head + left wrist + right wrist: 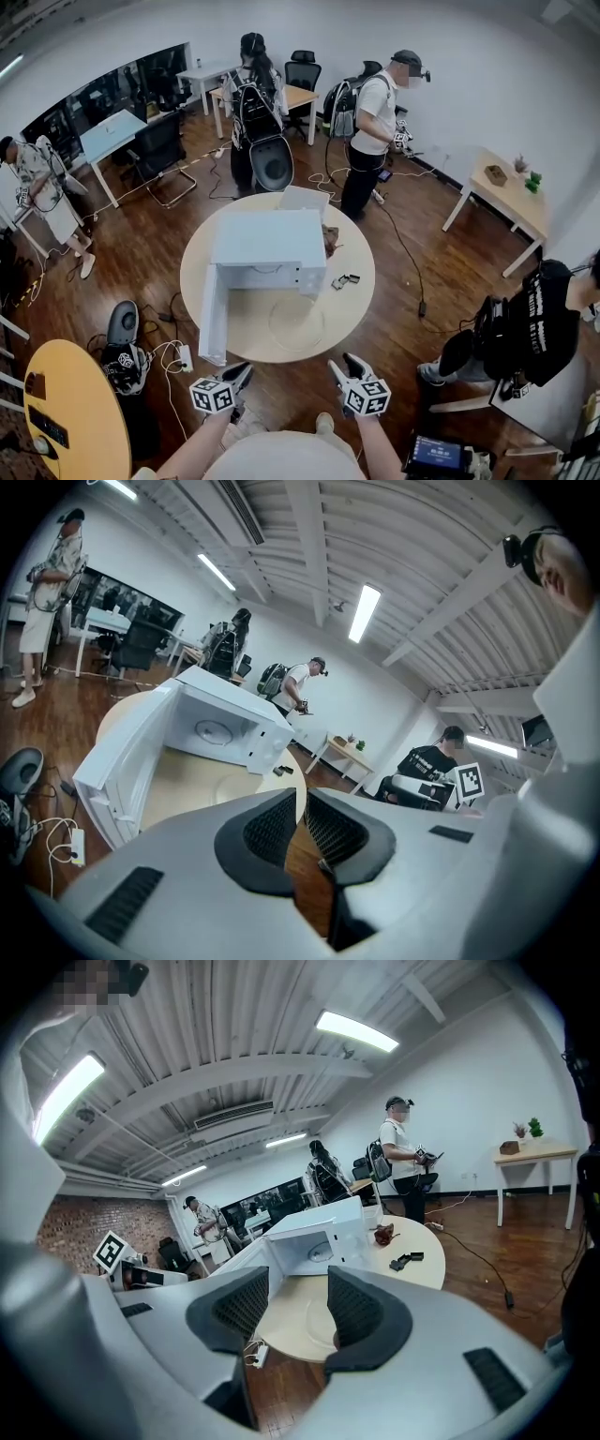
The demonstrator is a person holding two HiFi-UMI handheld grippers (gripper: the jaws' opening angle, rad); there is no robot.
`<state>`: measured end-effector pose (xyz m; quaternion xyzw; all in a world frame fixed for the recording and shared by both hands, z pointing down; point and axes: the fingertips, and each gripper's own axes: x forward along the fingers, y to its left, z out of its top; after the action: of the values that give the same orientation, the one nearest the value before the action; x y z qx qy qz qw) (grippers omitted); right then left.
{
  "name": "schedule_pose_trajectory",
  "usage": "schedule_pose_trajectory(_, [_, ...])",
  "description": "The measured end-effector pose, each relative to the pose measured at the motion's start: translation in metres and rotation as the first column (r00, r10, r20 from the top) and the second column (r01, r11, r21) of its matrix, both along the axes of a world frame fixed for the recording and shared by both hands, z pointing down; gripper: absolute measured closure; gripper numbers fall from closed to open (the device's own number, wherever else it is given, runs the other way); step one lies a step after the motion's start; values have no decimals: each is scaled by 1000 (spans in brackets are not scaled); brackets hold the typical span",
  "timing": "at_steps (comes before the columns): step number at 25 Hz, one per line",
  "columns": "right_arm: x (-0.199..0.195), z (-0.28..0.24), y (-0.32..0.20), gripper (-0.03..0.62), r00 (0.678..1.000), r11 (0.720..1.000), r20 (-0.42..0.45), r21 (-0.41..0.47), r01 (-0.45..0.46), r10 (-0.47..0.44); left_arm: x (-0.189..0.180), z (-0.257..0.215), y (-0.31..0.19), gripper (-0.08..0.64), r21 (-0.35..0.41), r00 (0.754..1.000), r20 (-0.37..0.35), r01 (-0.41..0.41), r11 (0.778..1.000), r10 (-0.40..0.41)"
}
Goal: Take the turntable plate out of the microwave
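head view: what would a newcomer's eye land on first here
The white microwave at the middle of the round table, its door swung wide open toward the camera. Next, the two marker-cube claws at the bottom edge: the left claw shut, the right claw open and empty.

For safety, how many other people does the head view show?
4: a person standing at far left; a person at top centre, back turned; a person in a white T-shirt beside them; a seated person at right. More may be hidden.
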<state>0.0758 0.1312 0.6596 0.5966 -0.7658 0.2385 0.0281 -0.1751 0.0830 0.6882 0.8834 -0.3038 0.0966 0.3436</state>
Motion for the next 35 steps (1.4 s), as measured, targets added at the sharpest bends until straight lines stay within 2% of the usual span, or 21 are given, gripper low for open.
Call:
schedule_pose_trajectory(6, [10,0,6,396,1000,1000,13,-12,-25,25,10,-4,2,515,2,1000,-4,2,1000,-2])
schedule_pose_trajectory(10, [15,-7,8,396,999,999,-31,13,-44,44,12,-9,2,515,13,1000,-5,11,1000,-11])
schedule_pose_trajectory(17, [20,4,13,396,998,998,-34,-23,-61,60,4,-2,11,515,0,999,-3,33,999,-33])
schedule_pose_trajectory(23, [22,-2,16,396,996,997,-58,-5,-72,71,2,-6,18,515,0,999,-6,46,999,-46])
schedule_pose_trajectory(31, [19,-8,17,396,995,998,-81,18,-58,59,-1,-6,19,515,35,998,-5,62,997,-62])
schedule_pose_trajectory(35, [29,-7,25,396,994,998,-86,13,-69,70,10,-7,19,515,84,998,2,58,995,-58])
